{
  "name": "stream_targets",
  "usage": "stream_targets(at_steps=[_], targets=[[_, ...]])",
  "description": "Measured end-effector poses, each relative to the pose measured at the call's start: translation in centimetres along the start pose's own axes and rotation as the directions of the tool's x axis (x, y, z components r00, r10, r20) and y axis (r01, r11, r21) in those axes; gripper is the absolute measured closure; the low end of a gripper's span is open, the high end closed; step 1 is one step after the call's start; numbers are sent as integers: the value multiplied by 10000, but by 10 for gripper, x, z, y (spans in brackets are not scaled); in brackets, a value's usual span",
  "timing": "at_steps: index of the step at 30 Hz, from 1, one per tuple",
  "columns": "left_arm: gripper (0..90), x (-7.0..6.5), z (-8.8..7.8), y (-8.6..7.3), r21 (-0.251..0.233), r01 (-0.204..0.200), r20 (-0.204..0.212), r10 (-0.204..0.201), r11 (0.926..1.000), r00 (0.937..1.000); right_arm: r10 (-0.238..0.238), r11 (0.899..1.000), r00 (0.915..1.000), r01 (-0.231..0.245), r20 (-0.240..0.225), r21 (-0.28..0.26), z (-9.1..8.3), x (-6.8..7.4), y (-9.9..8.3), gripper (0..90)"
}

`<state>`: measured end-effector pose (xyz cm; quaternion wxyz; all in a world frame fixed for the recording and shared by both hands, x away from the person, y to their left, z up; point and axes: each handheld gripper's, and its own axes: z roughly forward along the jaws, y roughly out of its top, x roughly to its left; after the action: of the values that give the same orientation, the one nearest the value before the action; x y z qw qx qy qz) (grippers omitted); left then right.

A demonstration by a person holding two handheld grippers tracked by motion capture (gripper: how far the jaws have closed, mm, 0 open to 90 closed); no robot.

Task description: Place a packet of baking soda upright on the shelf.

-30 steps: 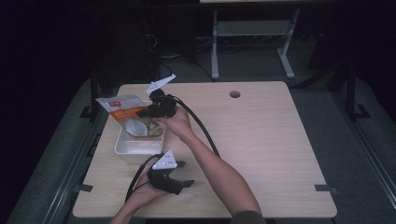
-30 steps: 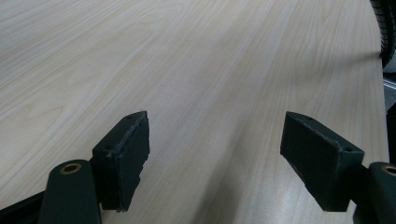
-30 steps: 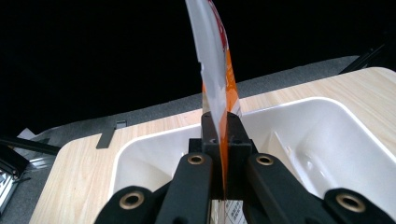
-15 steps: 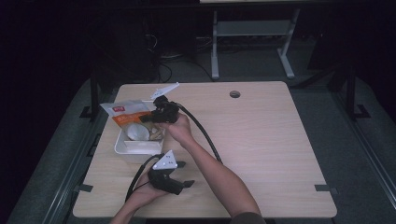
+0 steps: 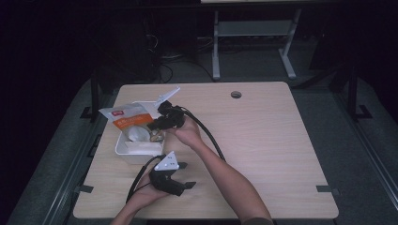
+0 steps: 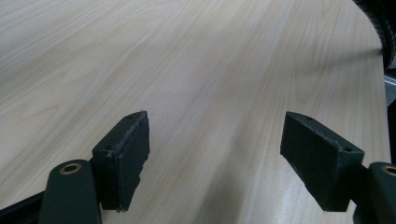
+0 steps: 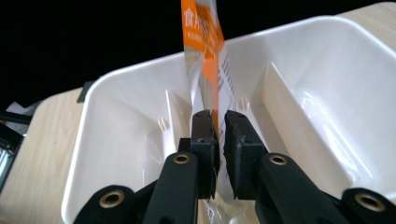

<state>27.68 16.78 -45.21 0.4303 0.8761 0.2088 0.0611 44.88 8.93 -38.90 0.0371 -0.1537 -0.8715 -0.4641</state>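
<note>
Your left gripper (image 5: pixel 187 175) rests low on the table (image 5: pixel 263 140) near you. Its jaws are spread wide with only bare wood between them, as the left gripper view (image 6: pixel 229 158) confirms. It is idle and well apart from the work.

Ahead of it and to its left sits the white tray (image 5: pixel 123 150). The orange-and-white packet (image 5: pixel 124 115) now hangs over the tray's far side, lower than it was a second ago, when you held it above the rim.

Your right gripper (image 5: pixel 152 125) has come down with it, and its jaws have just been opening. In the right gripper view (image 7: pixel 218 126) the packet (image 7: pixel 203 28) stands upright in the narrow slit between the pads. It lies against one pad, with a sliver of gap to the other, so the clamp has let go though the packet has not left the jaws. Just beyond the tips are the tray's dividers (image 7: pixel 289 107).

This looks like the release, so the placing is nearly done. The packet is tall and may lean or flop over the rim once you draw back.
</note>
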Motion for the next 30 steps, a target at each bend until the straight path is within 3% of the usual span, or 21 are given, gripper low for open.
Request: stream_targets(at_steps=[11, 21, 26, 30], targets=[[236, 0, 1, 0, 16, -28, 23, 27, 10000, 10000, -172, 9979, 9996, 157, 223, 634, 5, 2, -6, 891], [236, 0, 1, 0, 25, -16, 16, 16, 10000, 10000, 87, 9968, 9998, -99, 159, 795, 7, -1, -13, 895], [236, 0, 1, 0, 19, -24, 18, 24, 10000, 10000, 110, 9935, 9995, -142, 288, 1130, 11, -1, -19, 896], [236, 0, 1, 0, 24, -9, 23, 8, 10000, 10000, 284, 9943, 9994, -304, 200, 1026, 11, -3, -24, 895]])
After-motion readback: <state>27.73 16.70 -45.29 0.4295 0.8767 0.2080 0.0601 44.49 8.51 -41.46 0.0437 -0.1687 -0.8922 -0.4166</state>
